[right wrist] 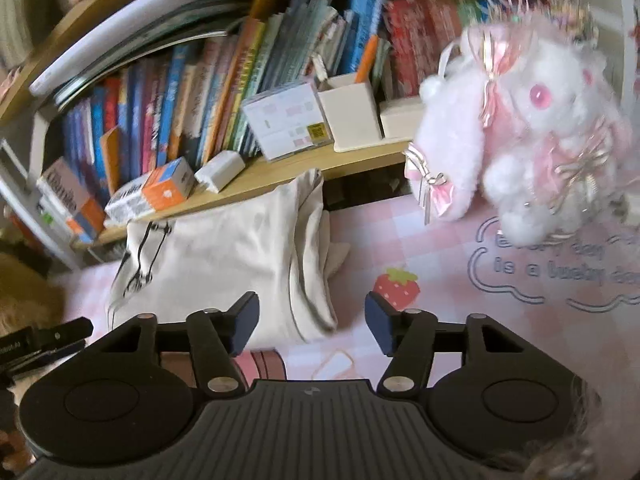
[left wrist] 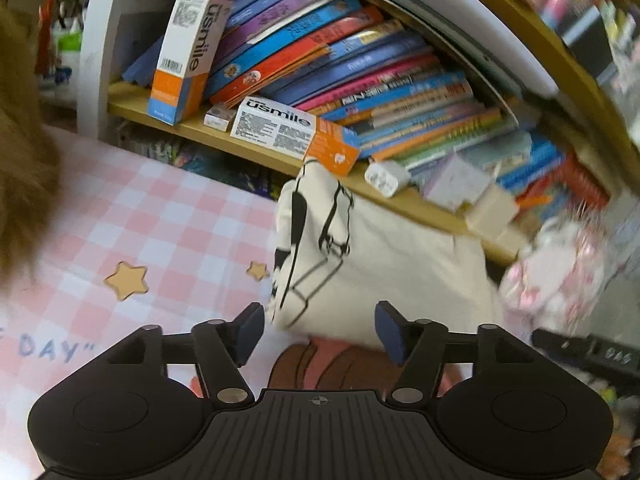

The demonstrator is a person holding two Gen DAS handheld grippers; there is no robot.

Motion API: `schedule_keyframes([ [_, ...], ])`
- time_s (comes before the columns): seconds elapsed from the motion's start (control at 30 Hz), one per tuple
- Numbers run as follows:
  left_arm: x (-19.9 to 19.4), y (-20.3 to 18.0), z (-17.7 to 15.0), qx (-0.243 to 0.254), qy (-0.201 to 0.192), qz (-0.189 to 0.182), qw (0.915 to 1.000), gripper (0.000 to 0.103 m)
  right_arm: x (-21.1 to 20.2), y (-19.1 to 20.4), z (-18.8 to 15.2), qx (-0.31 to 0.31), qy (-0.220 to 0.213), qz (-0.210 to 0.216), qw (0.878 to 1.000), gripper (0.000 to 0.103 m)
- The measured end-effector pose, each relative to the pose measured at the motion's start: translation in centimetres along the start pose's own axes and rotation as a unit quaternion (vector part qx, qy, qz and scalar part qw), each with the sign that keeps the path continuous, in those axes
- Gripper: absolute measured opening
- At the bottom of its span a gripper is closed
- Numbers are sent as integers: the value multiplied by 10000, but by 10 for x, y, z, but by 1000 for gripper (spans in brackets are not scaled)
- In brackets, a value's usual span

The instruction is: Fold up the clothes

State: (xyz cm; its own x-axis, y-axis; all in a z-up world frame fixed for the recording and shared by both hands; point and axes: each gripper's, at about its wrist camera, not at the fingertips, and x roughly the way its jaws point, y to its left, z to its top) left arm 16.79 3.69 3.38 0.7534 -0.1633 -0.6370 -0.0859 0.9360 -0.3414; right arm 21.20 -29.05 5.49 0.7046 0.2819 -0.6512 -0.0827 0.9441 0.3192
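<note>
Now | left gripper (left wrist: 320, 330) fingers apart, empty | right gripper (right wrist: 311, 318) fingers apart, empty | folded shirt (right wrist: 224, 264) lies free

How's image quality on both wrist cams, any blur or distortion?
Left wrist: strong fisheye bend on the bookshelf, motion blur smearing the right edge and the plush toy; the box lettering stays readable. Right wrist: same bend, plush toy and printed tablecloth text smeared; folded cream shirt fairly sharp. Soft light, no hard glare.
</note>
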Motion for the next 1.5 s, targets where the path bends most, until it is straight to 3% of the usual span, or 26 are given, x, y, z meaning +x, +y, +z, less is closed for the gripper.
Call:
schedule_keyframes([
  [0.27, -22, -20, -35, 516, -122, 612, 9967, 81, -32, 16, -33, -591, -285, -473, 9967, 83],
  [0.47, -34, -33, -54, 712, -200, 863, 9935, 92, -47, 18, -51, -682, -352, -620, 9951, 94],
  [0.77, -45, -47, -72, 780, -146, 991, 9919, 98, -57, 23, -73, -804, -274, -693, 9940, 100],
  [1.5, -64, -57, -106, 888, 74, 1238, 9883, 102, -69, 36, -109, -1069, -51, -491, 9930, 103],
])
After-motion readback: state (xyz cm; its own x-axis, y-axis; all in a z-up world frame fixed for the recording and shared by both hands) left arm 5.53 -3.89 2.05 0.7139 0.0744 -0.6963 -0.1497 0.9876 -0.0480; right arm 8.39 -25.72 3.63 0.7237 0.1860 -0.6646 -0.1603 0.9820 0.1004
